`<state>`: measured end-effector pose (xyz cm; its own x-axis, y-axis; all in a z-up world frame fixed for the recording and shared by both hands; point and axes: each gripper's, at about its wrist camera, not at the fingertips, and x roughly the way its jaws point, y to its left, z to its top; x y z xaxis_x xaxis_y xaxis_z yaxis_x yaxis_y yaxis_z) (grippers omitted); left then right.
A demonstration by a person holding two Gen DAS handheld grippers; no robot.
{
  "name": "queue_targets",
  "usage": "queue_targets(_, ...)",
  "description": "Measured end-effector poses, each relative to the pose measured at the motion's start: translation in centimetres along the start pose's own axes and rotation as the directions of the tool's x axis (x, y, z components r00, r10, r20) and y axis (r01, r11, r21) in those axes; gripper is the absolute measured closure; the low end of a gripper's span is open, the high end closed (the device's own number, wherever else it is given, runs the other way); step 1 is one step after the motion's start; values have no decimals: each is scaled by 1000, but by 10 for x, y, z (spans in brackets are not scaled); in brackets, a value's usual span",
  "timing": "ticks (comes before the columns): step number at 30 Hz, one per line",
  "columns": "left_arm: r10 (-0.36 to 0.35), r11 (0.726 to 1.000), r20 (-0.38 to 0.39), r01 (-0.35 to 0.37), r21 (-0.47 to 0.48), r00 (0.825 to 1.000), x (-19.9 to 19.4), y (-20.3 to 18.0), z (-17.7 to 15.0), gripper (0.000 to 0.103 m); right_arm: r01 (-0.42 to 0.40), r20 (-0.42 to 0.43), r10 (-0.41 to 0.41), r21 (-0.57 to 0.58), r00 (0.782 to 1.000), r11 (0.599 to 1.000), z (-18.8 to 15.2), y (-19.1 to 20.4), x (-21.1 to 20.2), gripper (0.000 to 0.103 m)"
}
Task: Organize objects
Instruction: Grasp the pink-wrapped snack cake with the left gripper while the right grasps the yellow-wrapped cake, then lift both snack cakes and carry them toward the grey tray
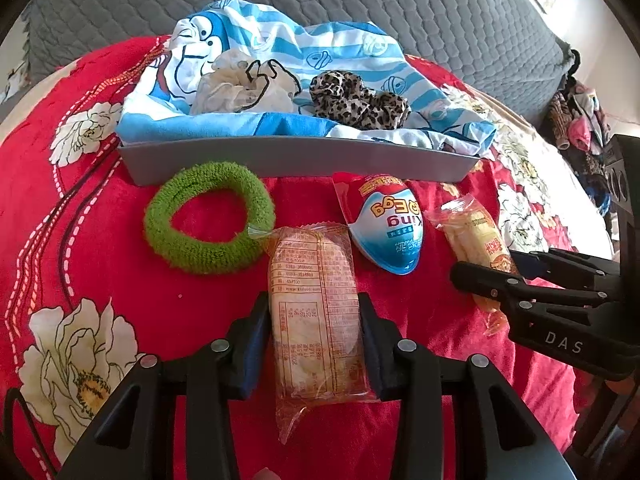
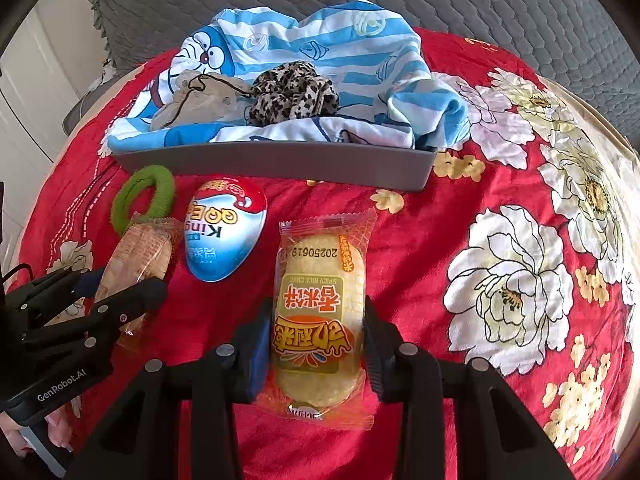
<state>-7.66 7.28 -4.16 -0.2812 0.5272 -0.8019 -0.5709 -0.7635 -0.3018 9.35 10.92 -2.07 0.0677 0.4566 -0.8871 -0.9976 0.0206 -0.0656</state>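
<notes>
A rice cracker packet, printed side down, is clamped between the pads of the left gripper on a red floral blanket. A green hair ring is located just beside the packet's far end, touching its wrapper. An egg-shaped snack pack is positioned between this packet and a second cracker packet, on which the right gripper is closed. A grey tray, lined with blue striped cloth, contains a cream scrunchie and a leopard-print scrunchie.
</notes>
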Motion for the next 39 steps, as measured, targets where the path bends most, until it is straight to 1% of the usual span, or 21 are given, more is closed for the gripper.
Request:
queue_targets(12, 13, 1000, 11, -13, 12, 1000, -15, -4, 0, 61, -19, 34, 19, -9, 999, 1000, 3, 3, -16, 63)
queue_targets(25, 31, 999, 50, -32, 11, 998, -37, -5, 6, 61, -36, 82, 38, -31, 996, 999, 7, 13, -35, 63)
queue_targets(27, 19, 999, 54, -21, 24, 998, -41, -6, 7, 61, -38, 89, 41, -35, 995, 999, 7, 14, -38, 63)
queue_targets(39, 27, 999, 89, -30, 31, 996, -58, -10, 12, 61, -56, 143, 64, -60, 988, 997, 10, 22, -59, 63)
